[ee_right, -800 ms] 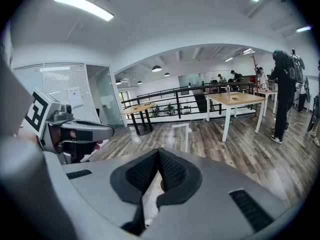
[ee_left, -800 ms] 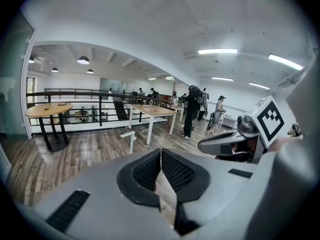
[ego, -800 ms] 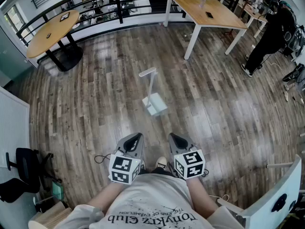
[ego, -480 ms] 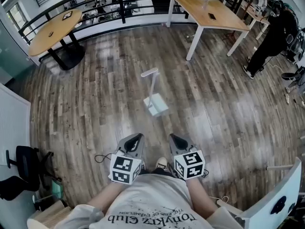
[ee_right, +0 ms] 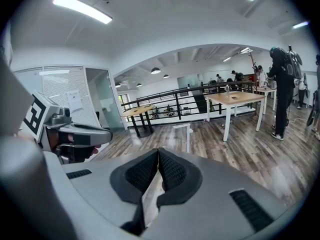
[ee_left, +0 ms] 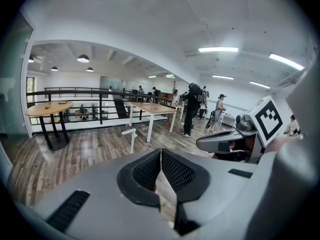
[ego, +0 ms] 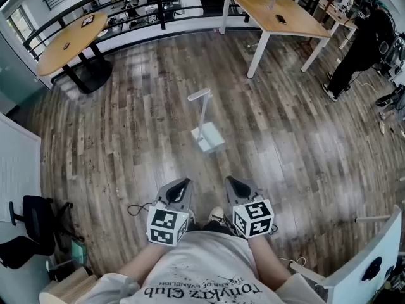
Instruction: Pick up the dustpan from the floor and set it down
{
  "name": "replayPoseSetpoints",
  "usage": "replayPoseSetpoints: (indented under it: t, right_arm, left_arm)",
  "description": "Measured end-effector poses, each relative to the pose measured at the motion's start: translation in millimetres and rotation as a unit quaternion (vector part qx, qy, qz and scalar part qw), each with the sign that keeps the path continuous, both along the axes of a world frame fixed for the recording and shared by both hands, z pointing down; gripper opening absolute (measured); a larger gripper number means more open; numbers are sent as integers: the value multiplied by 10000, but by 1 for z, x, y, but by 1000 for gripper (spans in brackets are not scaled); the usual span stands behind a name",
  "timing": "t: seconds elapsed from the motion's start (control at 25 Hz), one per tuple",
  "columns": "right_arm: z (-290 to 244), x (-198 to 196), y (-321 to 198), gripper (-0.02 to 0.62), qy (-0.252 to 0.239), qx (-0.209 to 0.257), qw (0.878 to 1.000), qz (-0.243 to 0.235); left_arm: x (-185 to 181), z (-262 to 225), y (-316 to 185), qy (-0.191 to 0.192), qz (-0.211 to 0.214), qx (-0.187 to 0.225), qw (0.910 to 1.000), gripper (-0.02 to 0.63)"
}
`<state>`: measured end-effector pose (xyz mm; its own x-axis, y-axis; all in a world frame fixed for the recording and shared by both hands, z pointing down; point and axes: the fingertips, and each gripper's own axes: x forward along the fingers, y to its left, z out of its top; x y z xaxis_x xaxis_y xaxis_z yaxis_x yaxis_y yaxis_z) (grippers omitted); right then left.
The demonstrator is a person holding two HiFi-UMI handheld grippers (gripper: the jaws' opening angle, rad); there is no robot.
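A white long-handled dustpan (ego: pixel 205 138) is seen standing upright on the grey-brown plank floor (ego: pixel 126 138), straight ahead of both tongs and well apart from them. The left tongs (ego: pixel 182 183) and right tongs (ego: pixel 230 182) are held side by side, each closed on nothing. Open floor is left all round the dustpan. A round wooden counter on a black base (ego: pixel 66 40), a white-legged rectangular wooden counter (ego: pixel 272 11) and a black railing (ego: pixel 154 5) are ranged along the far edge. A person in dark clothes (ego: pixel 361 49) is seen far right, a black office chair (ego: pixel 28 227) near left.

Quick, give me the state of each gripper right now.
Left gripper: closed, holding nothing.
Right gripper: closed, holding nothing.
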<state>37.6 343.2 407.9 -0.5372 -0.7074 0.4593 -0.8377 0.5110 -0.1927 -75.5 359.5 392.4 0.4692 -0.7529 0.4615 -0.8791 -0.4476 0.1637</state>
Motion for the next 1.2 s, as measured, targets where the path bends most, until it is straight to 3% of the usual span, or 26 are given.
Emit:
replayPoseSetpoints:
  t: [0.28, 0.56, 0.76, 0.96, 1.2]
  right_arm:
    - [1, -15, 4, 26, 9, -26, 9999, 159]
    - [-7, -31, 0, 26, 75, 160, 9991, 380]
    - [-4, -32, -1, 26, 92, 137, 9990, 422]
    - [4, -31, -27, 26, 44, 96, 9990, 426]
    - [5, -20, -95, 26, 6, 154, 9995, 278]
  left_arm:
    - [-24, -1, 5, 69, 30, 42, 10000, 29]
    - [-46, 8, 12, 1, 359, 43, 9993, 29]
    - [-44, 9, 7, 75, 464, 19, 9989, 29]
    - [-47, 9, -22, 100, 395, 35, 9992, 29]
    - [-43, 17, -81, 97, 167, -36, 9998, 29]
